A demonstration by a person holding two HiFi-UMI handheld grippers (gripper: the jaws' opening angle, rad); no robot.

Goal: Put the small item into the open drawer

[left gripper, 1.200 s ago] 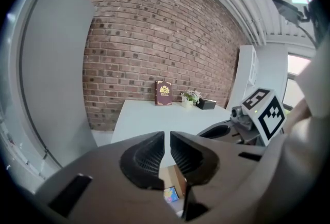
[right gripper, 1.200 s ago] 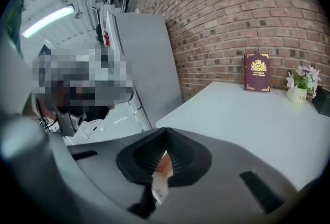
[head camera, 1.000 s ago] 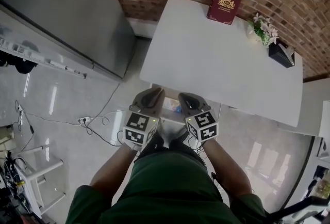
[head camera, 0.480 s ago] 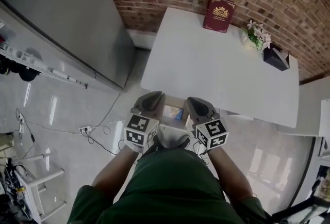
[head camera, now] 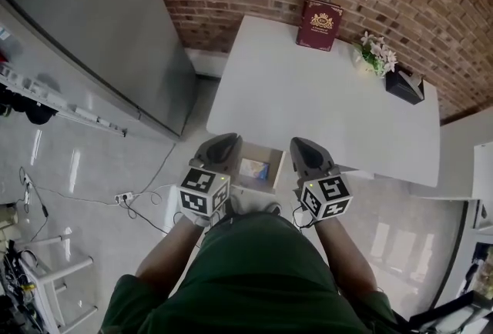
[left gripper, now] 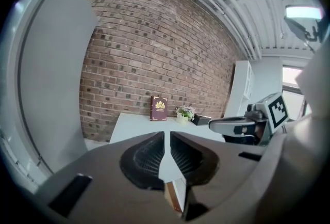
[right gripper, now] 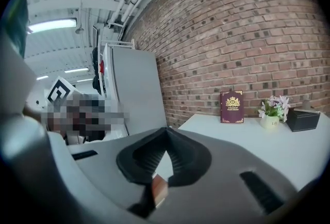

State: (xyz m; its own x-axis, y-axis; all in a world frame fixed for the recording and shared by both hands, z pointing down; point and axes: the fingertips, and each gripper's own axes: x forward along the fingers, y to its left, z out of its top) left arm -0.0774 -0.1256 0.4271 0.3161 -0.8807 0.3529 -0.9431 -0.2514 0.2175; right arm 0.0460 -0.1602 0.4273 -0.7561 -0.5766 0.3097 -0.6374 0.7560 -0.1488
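Under the near edge of the white table [head camera: 323, 109] a drawer [head camera: 279, 168] stands pulled out. A small blue item [head camera: 254, 168] lies flat inside it. My left gripper [head camera: 219, 148] hovers at the drawer's left side, shut, with only a thin slit between its jaws and nothing in them. My right gripper [head camera: 306, 154] hangs at the drawer's right side, also shut and empty. In the left gripper view the left gripper [left gripper: 166, 133] points across the tabletop. Its camera also catches the right gripper's marker cube [left gripper: 276, 109]. In the right gripper view the right gripper [right gripper: 166, 130] has its jaw tips meeting.
A dark red book [head camera: 319, 24] leans on the brick wall at the table's far edge. Beside it are a small flower pot [head camera: 375, 54] and a black box [head camera: 404, 85]. A tall grey cabinet [head camera: 92, 32] stands left of the table. Cables and a power strip [head camera: 127, 198] lie on the floor.
Both grippers have risen and drawn apart, the right one moving further right. They covered the drawer before; now its inside and the blue item show between them.
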